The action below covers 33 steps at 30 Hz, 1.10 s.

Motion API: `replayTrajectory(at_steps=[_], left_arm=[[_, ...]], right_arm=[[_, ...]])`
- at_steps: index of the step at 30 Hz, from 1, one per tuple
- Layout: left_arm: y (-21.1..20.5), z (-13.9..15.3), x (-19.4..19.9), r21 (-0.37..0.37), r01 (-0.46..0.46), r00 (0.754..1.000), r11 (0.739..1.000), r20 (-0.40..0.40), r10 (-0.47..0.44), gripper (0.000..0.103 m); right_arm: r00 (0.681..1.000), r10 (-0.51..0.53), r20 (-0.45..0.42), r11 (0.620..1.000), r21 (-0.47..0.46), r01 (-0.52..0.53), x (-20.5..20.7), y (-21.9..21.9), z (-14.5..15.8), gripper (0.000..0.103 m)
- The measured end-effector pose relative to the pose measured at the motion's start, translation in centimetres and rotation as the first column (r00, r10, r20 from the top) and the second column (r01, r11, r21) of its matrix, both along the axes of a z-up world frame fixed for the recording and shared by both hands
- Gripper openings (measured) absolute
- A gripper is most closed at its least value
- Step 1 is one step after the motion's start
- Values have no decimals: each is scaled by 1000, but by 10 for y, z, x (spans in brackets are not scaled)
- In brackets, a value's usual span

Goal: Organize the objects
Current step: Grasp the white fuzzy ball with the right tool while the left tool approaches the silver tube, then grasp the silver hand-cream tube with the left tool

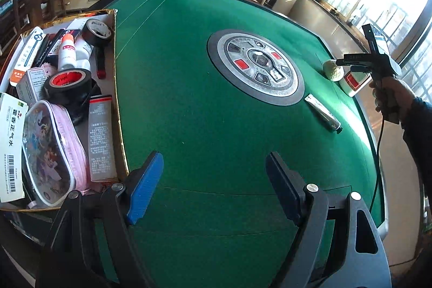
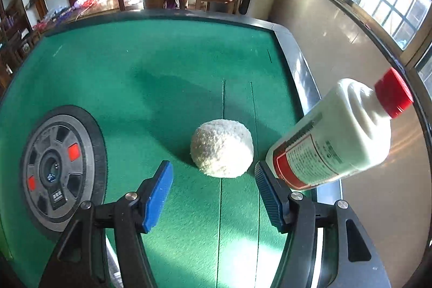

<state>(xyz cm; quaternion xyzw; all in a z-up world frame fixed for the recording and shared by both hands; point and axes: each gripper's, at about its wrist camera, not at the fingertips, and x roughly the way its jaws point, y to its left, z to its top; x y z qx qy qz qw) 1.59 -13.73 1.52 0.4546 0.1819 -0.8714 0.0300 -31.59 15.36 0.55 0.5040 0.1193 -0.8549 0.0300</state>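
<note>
Hovering right gripper point(image 2: 213, 190) over green table point(image 2: 135, 72), jaws spread, nothing pinched; fuzzy ball point(image 2: 222, 148) just ahead between fingertips, white bottle point(image 2: 334, 136) beside right finger. Left gripper point(image 1: 213, 185) spread, empty. Left view only: full box point(image 1: 114, 88), tube point(image 1: 322, 112).

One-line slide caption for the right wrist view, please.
Open right gripper approaches fuzzy white ball on green felt table, beside upright red-capped white plastic bottle.
</note>
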Motion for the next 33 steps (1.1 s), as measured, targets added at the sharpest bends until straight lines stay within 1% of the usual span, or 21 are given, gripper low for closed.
replayTrajectory(at_steps=[3,4,6,7,9,11,12,13,15,18,20,23,25,28,30,32,33], left_arm=[[2,0,-2,-8,-16,1000,1000,9,16,79],[3,1,-3,-10,-19,1000,1000,10,19,79],[6,2,-6,-13,-19,1000,1000,15,19,79],[8,1,-9,-12,-16,1000,1000,19,16,79],[13,1,-15,-5,-4,1000,1000,30,4,79],[19,1,-24,17,13,999,1000,40,-14,79],[22,2,-30,40,27,999,999,42,-28,79],[26,3,-38,74,37,998,997,44,-40,79],[35,7,-53,131,56,997,990,44,-62,79],[60,9,-86,230,123,986,965,77,-144,79],[80,9,-109,286,141,981,948,91,-174,79],[118,2,-143,295,140,961,945,188,-201,79],[138,0,-159,282,108,960,953,218,-173,79],[166,0,-179,205,86,958,975,253,-138,79],[182,-3,-190,187,83,950,979,282,-135,79],[194,-7,-197,114,65,942,991,320,-99,79],[201,-9,-200,104,69,938,992,333,-100,79]], right_arm=[[1000,-7,24,999,32,7,-16,7,-13,64],[999,-7,40,1000,27,5,-21,9,-20,64],[998,-1,56,1000,1,0,-26,13,-30,67],[998,3,56,999,-34,-1,-27,15,-32,68],[998,13,62,996,-90,-7,-28,16,-35,65],[998,12,57,995,-102,-6,-26,16,-35,55],[999,22,49,993,-116,-16,-24,16,-32,53],[999,42,35,987,-156,-36,-15,17,-26,52],[998,58,-1,981,-184,-57,5,15,-12,52],[994,89,-67,958,-269,-104,48,21,16,52],[990,102,-97,945,-300,-127,79,31,27,53],[988,84,-126,937,-328,-122,118,49,35,53],[991,49,-128,935,-344,-90,136,64,34,53],[993,-4,-116,924,-381,-40,160,87,34,53],[993,-30,-113,919,-393,-17,170,101,33,53],[992,-49,-117,919,-393,-1,181,112,33,53],[992,-55,-115,916,-400,4,185,117,33,53]])
